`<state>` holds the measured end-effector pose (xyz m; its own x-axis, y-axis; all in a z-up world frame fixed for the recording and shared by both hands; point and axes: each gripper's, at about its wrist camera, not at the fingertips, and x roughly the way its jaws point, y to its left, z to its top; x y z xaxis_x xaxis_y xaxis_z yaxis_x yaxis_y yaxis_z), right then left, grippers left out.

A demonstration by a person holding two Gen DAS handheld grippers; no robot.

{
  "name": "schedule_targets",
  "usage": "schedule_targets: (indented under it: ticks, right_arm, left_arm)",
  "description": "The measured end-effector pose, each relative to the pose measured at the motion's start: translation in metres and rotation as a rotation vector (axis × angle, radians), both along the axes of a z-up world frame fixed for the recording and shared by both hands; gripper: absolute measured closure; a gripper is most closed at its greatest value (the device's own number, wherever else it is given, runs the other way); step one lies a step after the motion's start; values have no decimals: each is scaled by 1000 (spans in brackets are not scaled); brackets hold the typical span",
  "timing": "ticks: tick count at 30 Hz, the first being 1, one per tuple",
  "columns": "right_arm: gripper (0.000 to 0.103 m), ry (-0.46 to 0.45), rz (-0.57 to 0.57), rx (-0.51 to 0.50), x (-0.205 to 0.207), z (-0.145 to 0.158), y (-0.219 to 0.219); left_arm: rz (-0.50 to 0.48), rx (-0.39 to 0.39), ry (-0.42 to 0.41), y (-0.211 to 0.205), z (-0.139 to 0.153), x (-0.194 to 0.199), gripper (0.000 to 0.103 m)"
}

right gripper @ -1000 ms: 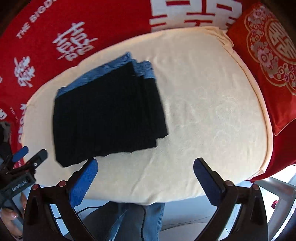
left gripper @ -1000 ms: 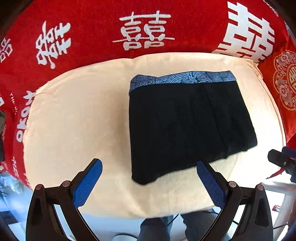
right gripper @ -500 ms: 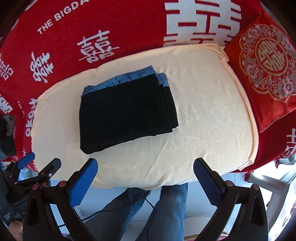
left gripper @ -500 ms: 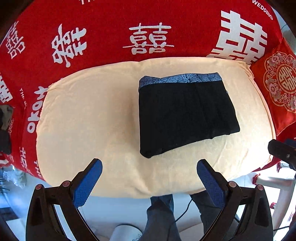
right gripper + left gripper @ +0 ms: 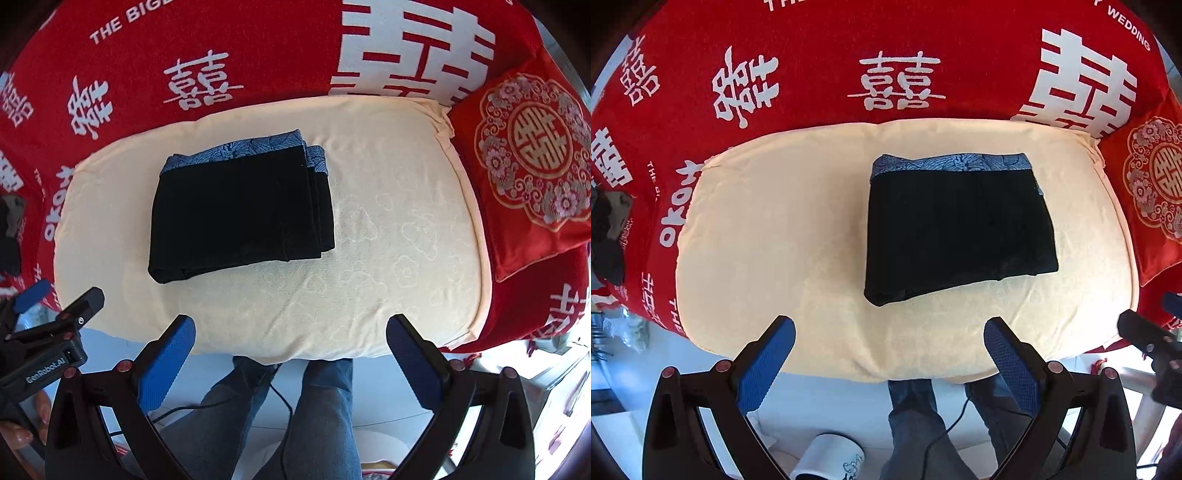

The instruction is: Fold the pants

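- Black pants (image 5: 960, 232), folded compactly, are seen lying on the cream cushion (image 5: 768, 236).
- Soft, limp, light fabric is judged; stacked edges are best pinched.
- Left gripper (image 5: 886, 354) and right gripper (image 5: 291, 350) are held spread, empty.

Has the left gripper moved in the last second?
Yes. The left gripper has pulled back from the folded black pants; its open fingers now sit past the cream cushion edge.

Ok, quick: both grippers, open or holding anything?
Left gripper: open, holding nothing, clear of the folded pants.
Right gripper: open, holding nothing.
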<state>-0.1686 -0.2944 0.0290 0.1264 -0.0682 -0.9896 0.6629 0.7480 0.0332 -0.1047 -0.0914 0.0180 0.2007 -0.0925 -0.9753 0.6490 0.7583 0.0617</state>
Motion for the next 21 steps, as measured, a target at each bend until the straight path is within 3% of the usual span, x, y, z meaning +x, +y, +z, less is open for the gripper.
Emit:
schedule_targets:
  ticks: [10,21]
  right_arm:
    - [0,-3,46,-20,11,1,1]
    - [0,-2,54,-11,14,-3,6]
  left_arm:
    - [-29,18,-35,-8,8,-8,0]
    - [-32,11,-19,-6,8,-9,0]
